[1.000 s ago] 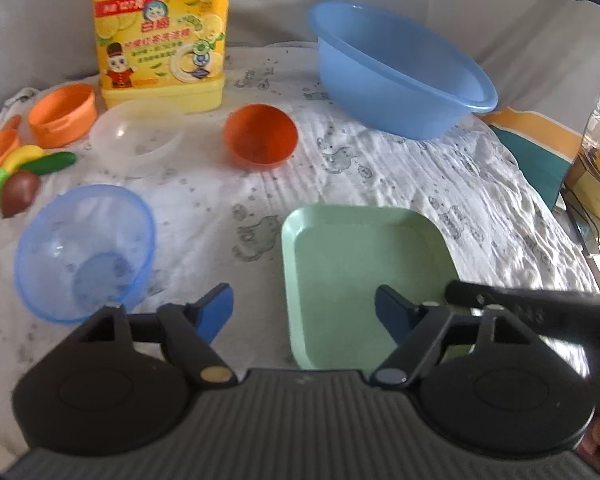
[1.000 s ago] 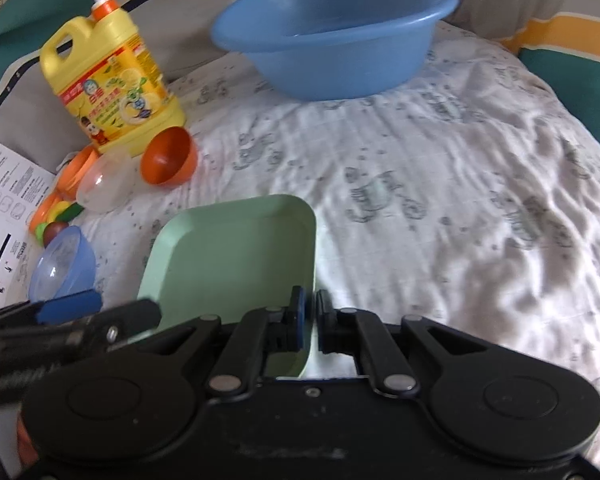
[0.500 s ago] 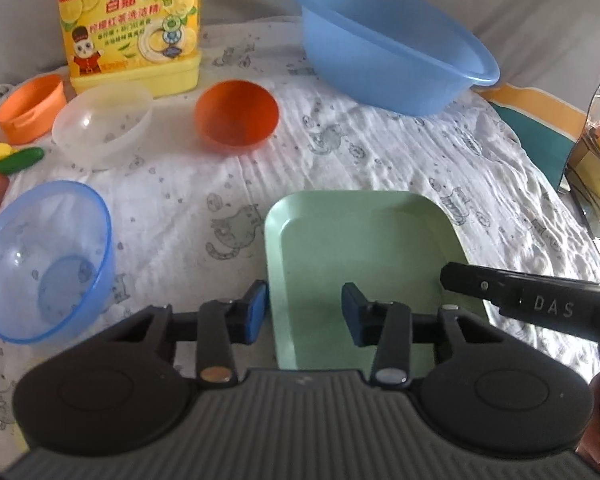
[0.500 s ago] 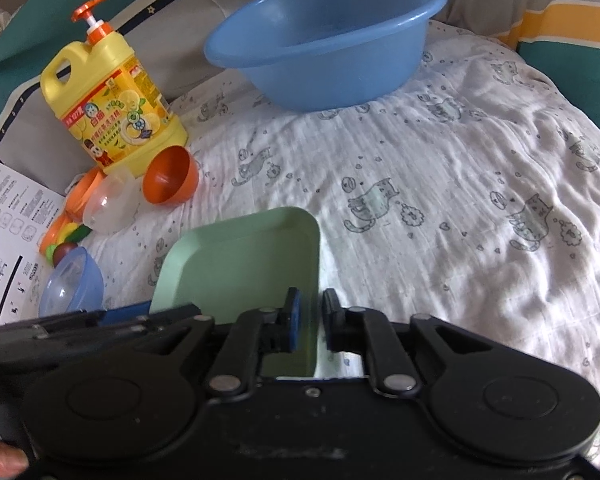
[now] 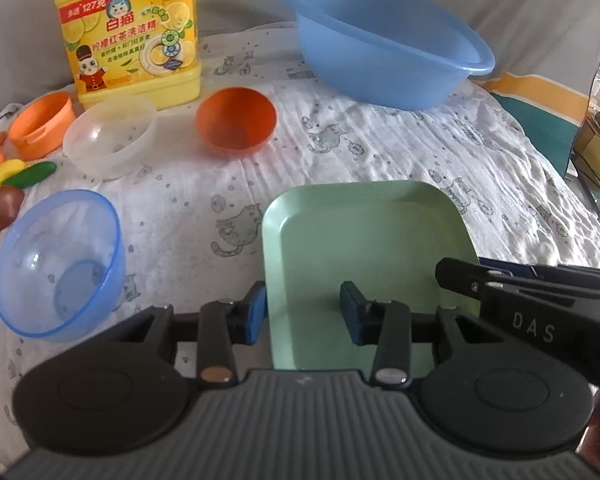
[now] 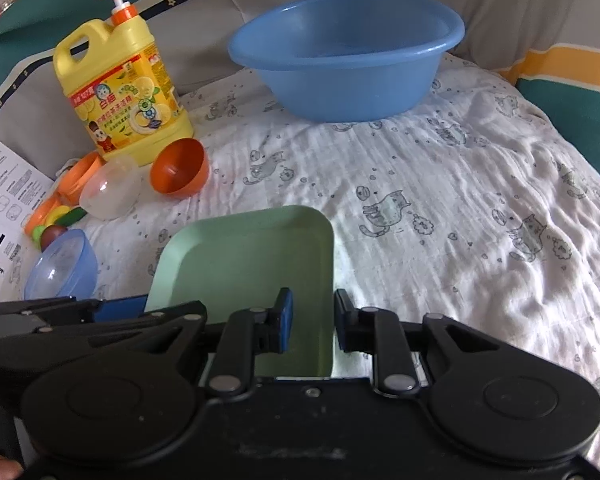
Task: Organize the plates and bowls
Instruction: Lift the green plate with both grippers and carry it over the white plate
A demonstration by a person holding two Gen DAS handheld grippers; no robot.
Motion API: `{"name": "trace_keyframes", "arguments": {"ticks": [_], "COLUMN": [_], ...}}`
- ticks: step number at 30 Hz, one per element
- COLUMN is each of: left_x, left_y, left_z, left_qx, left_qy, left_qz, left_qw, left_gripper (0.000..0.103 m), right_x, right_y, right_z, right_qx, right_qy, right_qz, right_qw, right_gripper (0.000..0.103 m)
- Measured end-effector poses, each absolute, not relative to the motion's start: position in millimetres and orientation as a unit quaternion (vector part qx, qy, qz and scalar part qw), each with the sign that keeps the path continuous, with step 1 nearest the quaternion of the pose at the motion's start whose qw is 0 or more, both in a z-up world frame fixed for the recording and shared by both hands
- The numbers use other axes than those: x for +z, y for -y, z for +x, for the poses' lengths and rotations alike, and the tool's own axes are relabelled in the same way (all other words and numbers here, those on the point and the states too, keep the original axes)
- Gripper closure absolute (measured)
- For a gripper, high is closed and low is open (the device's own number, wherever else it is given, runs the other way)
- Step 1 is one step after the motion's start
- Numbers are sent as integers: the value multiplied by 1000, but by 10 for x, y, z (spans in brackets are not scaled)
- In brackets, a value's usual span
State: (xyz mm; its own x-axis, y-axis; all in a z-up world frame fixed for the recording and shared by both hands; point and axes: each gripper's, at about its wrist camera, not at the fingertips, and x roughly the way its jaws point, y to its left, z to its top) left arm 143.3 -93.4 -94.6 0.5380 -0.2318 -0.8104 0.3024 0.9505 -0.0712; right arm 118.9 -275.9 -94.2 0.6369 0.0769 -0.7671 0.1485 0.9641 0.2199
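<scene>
A green square plate [image 5: 364, 248] lies on the patterned cloth, also seen in the right wrist view [image 6: 252, 256]. My left gripper [image 5: 302, 314] is open, its jaws straddling the plate's near left edge. My right gripper [image 6: 313, 320] is open a little, its jaws either side of the plate's near right edge. An orange bowl [image 5: 236, 122], a clear bowl [image 5: 110, 136] and a blue see-through bowl [image 5: 60, 262] sit to the left. A large blue basin [image 5: 384, 42] stands at the back.
A yellow detergent bottle [image 5: 128, 32] stands at the back left. An orange cup [image 5: 42, 126] and toy vegetables [image 5: 8, 186] lie at the far left. A printed paper sheet [image 6: 4, 200] lies at the left. The bed drops off at the right.
The right gripper, shut on the plate's edge a second ago, has opened a little. The left gripper has narrowed and moved onto the plate's left edge.
</scene>
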Motion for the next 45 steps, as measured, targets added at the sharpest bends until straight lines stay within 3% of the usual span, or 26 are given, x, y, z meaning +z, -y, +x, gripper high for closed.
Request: {"name": "trace_keyframes", "arguments": {"ticks": [24,45], "left_x": [-263,-40], "left_y": [500,-1097], "left_z": [687,-178], "left_qx": [-133,-26], "left_qy": [-416,-402], "left_qz": [22,-31], "left_qw": [899,915], "left_gripper": [64,64], "right_x": [-280,-16], "right_y": [2371,825], "right_z": [556,227], "right_qx": [10,151], "right_qy": [-415,-449], "right_qz": [117,53], "right_qw": [902,879], "right_gripper": [78,78]}}
